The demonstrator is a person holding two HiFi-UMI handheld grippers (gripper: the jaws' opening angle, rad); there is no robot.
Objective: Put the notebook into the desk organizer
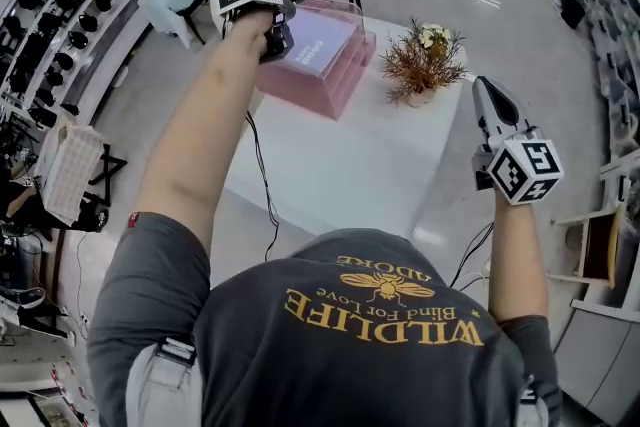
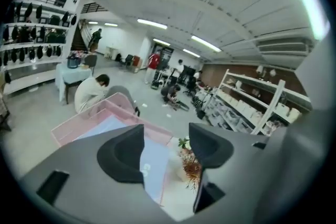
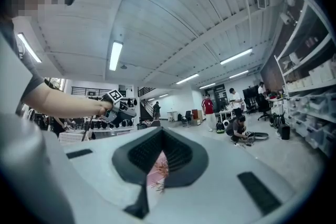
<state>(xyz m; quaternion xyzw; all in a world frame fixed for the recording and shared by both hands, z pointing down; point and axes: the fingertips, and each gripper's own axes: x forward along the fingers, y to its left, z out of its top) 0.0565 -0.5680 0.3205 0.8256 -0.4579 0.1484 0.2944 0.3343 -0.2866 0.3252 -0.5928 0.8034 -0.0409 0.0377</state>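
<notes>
Head view: L gripper (image 1: 277,43) held up over pink desk organizer (image 1: 310,90), which sits at far-left corner of white table (image 1: 350,165). Notebook (image 1: 320,40) is inside the organizer's top tier, seen through the clear pink wall. It has a pale lilac cover, face up, w/ small print too small to read. It looks like it lies flat or near flat, can't tell exactly. Potted dry plant (image 1: 420,63) stands just beside the organizer, to its right. R gripper (image 1: 487,93) hangs off the table's right edge, well apart from organizer, tips pointing fwd.

L gripper view: L gripper (image 2: 165,149) jaws apart, released, pads touching nothing. Notebook (image 2: 153,165) shows below, between and past the jaws, a light blue-lilac sheet w/ a small white mark. Long axis runs from upper left to lower right in this view, along the organizer (image 2: 79,126) length, edges parallel to the pink rim. Plant (image 2: 191,168) is at the right jaw's side, past the tray edge.

R gripper view: R gripper (image 3: 160,139) jaws clenched together at tips, nothing gripped. Only bits of plant (image 3: 157,173) and pink show thru the slit behind them. Notebook not visible here.
</notes>
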